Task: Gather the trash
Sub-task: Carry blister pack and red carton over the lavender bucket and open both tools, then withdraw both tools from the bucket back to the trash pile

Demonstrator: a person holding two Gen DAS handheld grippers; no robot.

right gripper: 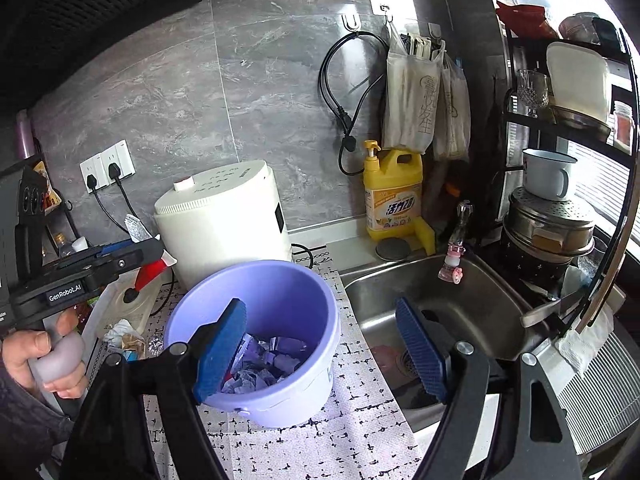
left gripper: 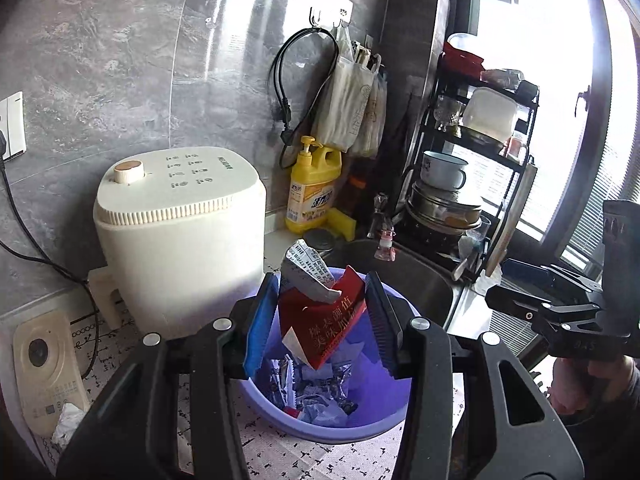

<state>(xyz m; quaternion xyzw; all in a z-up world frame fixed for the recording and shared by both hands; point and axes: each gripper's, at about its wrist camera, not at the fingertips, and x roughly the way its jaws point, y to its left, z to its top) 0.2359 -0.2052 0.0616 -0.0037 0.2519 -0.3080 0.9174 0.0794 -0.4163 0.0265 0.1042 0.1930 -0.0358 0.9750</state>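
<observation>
- Over the purple bucket (left gripper: 320,420) on the desk (right gripper: 352,432), the left tool (left gripper: 322,320) pinches a red-and-white crumpled carton (left gripper: 324,316) between half-closed pads.
- To do this well, I judge the carton should be centred above the bucket mouth before the pads let go.
- The right tool (right gripper: 324,356) stands wide and empty, with the bucket at its 10 o'clock.
- More scraps (right gripper: 124,336) lie at the bucket's 9 o'clock.

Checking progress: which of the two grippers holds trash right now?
The left gripper: the red-and-white carton sits between its fingers above the purple bucket. The right gripper is open, empty.
</observation>
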